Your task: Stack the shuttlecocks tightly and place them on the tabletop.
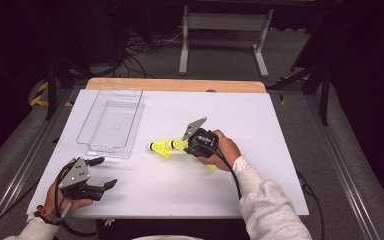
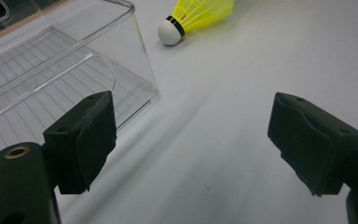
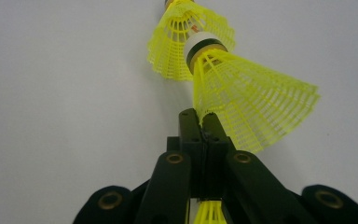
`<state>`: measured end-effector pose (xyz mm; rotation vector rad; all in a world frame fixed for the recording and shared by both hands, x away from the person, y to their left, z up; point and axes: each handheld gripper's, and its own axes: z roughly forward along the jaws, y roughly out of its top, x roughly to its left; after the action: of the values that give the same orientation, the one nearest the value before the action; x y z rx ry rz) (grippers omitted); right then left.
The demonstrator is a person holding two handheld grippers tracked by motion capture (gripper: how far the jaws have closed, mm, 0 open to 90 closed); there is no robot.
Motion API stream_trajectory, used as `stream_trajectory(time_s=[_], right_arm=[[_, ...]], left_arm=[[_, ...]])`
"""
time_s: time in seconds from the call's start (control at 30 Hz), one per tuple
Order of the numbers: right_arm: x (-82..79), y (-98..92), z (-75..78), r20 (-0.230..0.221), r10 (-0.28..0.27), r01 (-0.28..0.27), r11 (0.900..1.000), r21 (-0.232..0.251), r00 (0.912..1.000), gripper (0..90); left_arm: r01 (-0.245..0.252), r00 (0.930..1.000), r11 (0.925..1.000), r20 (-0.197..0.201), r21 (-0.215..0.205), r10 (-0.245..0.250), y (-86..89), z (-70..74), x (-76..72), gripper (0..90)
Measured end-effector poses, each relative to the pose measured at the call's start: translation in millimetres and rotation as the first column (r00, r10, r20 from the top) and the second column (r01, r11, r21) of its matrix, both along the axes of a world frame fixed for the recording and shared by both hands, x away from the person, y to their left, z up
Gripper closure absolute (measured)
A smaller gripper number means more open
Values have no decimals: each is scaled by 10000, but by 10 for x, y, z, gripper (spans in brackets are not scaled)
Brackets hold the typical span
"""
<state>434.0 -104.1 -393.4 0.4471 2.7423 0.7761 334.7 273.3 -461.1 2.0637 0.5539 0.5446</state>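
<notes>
One bare clear tray [image 1: 111, 123], shuttlecocks [image 1: 166, 146] outside.

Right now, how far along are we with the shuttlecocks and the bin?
Nothing looks done: the clear bin is empty. In hand: the right gripper is shut on the skirt of one shuttlecock, its cork nosing into a second shuttlecock on the table. The left gripper waits open beside the bin. Probably left: both shuttlecocks into the bin.
</notes>
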Motion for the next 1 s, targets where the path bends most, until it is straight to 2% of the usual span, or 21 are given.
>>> stream_trajectory(time_s=[0.3,1.0], right_arm=[[24,186,-52,-42,111,-112,9992,-375,9999,900],[111,411,-120,-48,165,-168,9956,-927,9999,872]], left_arm=[[25,10000,10000,-1,21,-25,2,1,-1,164],[63,10000,10000,-55,44,-62,-3,-3,4,163]])
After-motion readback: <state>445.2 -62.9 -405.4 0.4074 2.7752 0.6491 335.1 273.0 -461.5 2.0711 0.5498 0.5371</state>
